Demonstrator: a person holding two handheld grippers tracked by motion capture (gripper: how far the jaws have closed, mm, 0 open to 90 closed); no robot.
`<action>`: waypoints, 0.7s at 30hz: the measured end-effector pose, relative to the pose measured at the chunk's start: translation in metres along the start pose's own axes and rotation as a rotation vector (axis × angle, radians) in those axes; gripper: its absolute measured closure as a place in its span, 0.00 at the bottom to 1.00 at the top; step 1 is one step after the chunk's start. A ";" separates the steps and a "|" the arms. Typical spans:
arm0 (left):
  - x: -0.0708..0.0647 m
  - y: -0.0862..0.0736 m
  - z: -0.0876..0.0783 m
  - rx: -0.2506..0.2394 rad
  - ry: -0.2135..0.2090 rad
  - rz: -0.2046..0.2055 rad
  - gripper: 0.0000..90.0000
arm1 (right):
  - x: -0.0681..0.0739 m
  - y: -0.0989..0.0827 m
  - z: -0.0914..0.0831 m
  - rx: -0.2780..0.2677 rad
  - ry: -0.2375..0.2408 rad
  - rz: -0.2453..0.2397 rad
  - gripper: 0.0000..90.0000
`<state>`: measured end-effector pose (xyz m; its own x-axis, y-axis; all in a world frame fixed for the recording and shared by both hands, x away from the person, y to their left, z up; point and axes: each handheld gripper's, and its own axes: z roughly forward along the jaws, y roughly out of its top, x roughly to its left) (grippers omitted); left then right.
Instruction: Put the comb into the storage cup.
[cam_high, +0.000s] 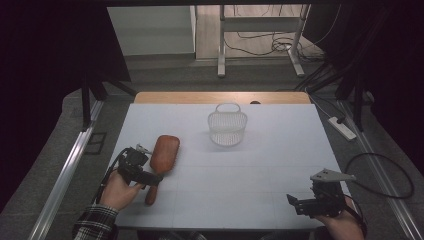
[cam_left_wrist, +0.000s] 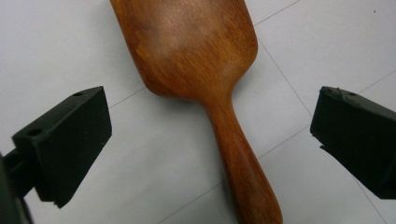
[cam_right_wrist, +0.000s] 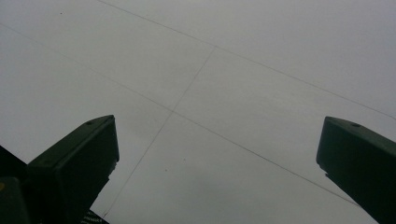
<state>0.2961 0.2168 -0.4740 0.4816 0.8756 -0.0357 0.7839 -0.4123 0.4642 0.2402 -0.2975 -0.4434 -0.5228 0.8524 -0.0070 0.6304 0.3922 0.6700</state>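
A brown wooden hairbrush (cam_high: 163, 157) lies back-up on the white table (cam_high: 260, 165) at the front left, its handle toward the person. My left gripper (cam_high: 150, 177) hovers over that handle, open. In the left gripper view the brush (cam_left_wrist: 196, 60) fills the middle, its handle running down between the two wide-apart black jaws of my left gripper (cam_left_wrist: 210, 144), touching neither. A white mesh basket (cam_high: 227, 126) stands at the table's middle back. My right gripper (cam_high: 300, 202) is at the front right, open above bare table, and its jaws stand far apart in the right gripper view (cam_right_wrist: 217, 163).
A strip of wooden tabletop (cam_high: 220, 97) shows beyond the white surface. A power strip (cam_high: 342, 127) and cables lie on the floor at the right. A metal desk frame (cam_high: 260, 45) stands farther back.
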 end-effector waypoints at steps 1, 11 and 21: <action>0.000 0.001 0.001 0.002 0.000 0.000 0.00 | 0.000 0.000 0.000 0.000 0.000 0.000 0.00; 0.000 0.010 0.007 0.023 0.002 -0.001 0.00 | 0.000 0.000 0.000 0.002 0.000 -0.001 0.00; -0.002 0.023 0.012 0.033 0.018 -0.006 0.00 | 0.000 0.000 0.000 0.003 -0.002 -0.004 0.00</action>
<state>0.3181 0.2024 -0.4742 0.4700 0.8824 -0.0227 0.7996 -0.4147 0.4344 0.2402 -0.2970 -0.4436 -0.5240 0.8516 -0.0111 0.6299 0.3962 0.6680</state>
